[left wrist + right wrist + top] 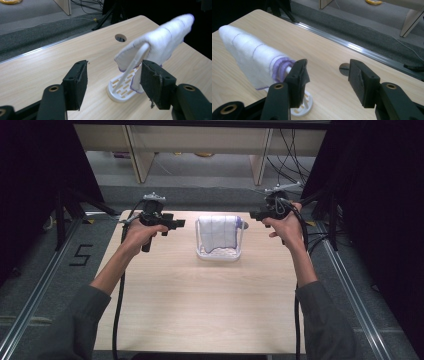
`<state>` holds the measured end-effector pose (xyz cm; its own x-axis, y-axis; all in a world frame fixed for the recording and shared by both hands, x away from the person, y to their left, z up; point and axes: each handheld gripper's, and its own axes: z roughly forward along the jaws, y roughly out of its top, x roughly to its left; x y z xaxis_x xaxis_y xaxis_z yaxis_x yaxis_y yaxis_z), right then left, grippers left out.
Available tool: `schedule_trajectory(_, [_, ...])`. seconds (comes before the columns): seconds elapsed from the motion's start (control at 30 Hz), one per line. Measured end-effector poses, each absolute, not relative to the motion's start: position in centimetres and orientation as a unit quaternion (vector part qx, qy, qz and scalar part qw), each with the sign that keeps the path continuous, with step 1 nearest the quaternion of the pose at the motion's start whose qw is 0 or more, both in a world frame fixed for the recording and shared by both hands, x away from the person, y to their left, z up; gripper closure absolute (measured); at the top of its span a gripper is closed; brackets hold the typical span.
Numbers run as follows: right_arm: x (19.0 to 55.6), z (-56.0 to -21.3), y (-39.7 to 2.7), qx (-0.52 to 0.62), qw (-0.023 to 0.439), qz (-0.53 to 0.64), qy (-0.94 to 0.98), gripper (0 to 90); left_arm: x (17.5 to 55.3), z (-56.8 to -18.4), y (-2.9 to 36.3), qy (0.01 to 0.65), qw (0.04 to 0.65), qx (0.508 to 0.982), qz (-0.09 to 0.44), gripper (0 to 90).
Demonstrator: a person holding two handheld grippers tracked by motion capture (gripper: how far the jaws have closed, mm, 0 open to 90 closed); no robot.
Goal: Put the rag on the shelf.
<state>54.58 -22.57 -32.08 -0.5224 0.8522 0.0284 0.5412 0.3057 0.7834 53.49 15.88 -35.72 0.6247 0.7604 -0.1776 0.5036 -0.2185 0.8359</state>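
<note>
High view, table: a light wooden table (pixel 200 295) with a person's 2 forearms coming in from the bottom edge.
High view, rack: a white slotted rack (pixel 218 253) stands near the far middle of the table, between the 2 grippers and apart from both.
High view, cloth: a white cloth (pixel 218 232) with purple edging hangs over the rack's top bar and reaches down to its base.
High view, left gripper: the left gripper (pixel 173 224) is held above the table left of the rack, jaws pointing toward it.
High view, right gripper: the right gripper (pixel 255 214) is held right of the rack, jaws pointing toward it.
Left gripper view, tongs: the left gripper (pixel 113 81) is released, its 2 black jaws spread with bare table between them.
Left gripper view, cloth: the cloth (pixel 160 41) and rack (pixel 122 88) sit beyond the right jaw, untouched; a round hole (pixel 120 37) in the table lies farther off.
Right gripper view, tongs: the right gripper (pixel 327 80) is released, jaws apart over bare wood.
Right gripper view, cloth: the cloth (pixel 249 56) drapes behind the left jaw, the rack's base (pixel 303 105) below it.
</note>
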Motion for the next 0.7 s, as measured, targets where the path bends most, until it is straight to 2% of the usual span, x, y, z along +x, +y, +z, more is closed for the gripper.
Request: schedule_trajectory(0.7, [49.9,-33.6,-24.0,0.413,0.193,0.405,0.793,47.7,48.1,-37.1,15.9,0.374,0.507,0.767,0.124,36.9])
